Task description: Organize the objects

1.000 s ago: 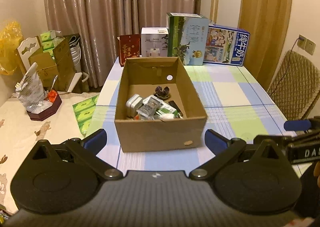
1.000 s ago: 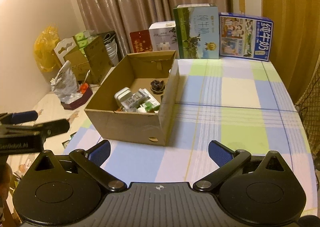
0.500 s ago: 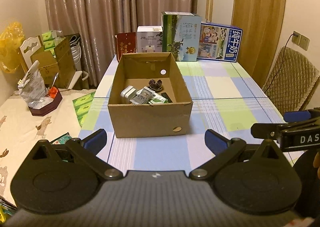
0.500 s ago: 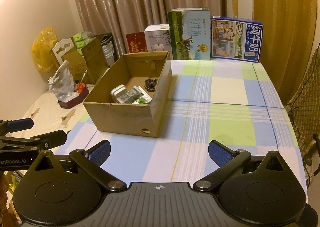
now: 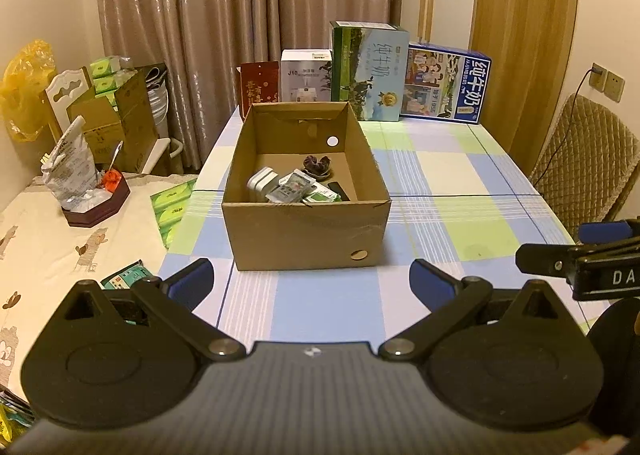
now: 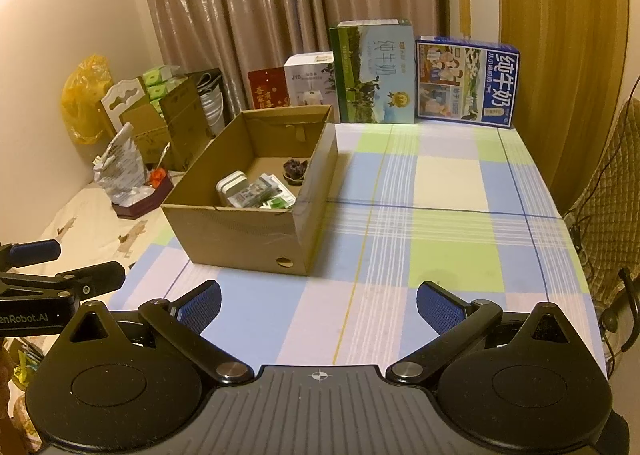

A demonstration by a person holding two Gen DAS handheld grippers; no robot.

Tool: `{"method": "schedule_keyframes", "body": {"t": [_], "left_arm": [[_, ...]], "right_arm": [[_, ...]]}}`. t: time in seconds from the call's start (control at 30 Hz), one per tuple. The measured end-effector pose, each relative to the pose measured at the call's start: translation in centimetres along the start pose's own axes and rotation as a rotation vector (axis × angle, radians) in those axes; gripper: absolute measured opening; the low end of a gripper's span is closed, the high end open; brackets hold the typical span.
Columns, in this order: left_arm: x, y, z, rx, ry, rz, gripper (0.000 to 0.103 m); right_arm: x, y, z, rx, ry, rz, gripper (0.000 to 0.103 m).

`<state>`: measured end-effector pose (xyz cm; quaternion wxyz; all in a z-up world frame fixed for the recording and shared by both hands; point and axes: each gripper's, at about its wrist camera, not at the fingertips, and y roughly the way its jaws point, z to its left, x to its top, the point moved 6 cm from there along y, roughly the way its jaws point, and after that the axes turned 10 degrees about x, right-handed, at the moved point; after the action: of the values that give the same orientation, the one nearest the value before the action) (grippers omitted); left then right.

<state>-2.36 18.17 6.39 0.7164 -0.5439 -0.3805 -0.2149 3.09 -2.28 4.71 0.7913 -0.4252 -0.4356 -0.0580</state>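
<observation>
An open cardboard box (image 5: 306, 233) (image 6: 236, 233) stands on the checked tablecloth (image 5: 440, 183) (image 6: 440, 223). Inside lie a white block (image 5: 261, 182) (image 6: 231, 187), printed packets (image 5: 294, 187) (image 6: 256, 193), a green-and-white pack (image 5: 320, 195), a dark remote-like piece (image 5: 339, 190) and a dark flower-shaped item (image 5: 317, 167) (image 6: 295, 170). My left gripper (image 5: 310, 283) hangs open and empty in front of the box, near the table's front edge. My right gripper (image 6: 318, 305) is open and empty too, to the right of the box; its fingers (image 5: 592, 251) show at the left wrist view's right edge.
Several cartons stand along the table's far end: a red one (image 5: 260, 85), a white one (image 5: 306, 75), a green milk box (image 5: 368, 71) and a blue milk box (image 5: 446, 83). A padded chair (image 5: 584, 159) is at the right. A side surface (image 5: 80, 251) with a bag and boxes lies left.
Both grippers have drawn back and away from the box, which now looks smaller and farther off. Both stayed open and empty.
</observation>
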Motion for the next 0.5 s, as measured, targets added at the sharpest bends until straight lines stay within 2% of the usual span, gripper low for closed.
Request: {"method": "schedule_keyframes", "body": {"t": [0.5], "left_arm": [[-0.26,0.19,-0.34,-0.005,-0.002,0.004,0.102]], "right_arm": [[-0.15,0.09,-0.07,0.000,0.003,0.006,0.101]]}}
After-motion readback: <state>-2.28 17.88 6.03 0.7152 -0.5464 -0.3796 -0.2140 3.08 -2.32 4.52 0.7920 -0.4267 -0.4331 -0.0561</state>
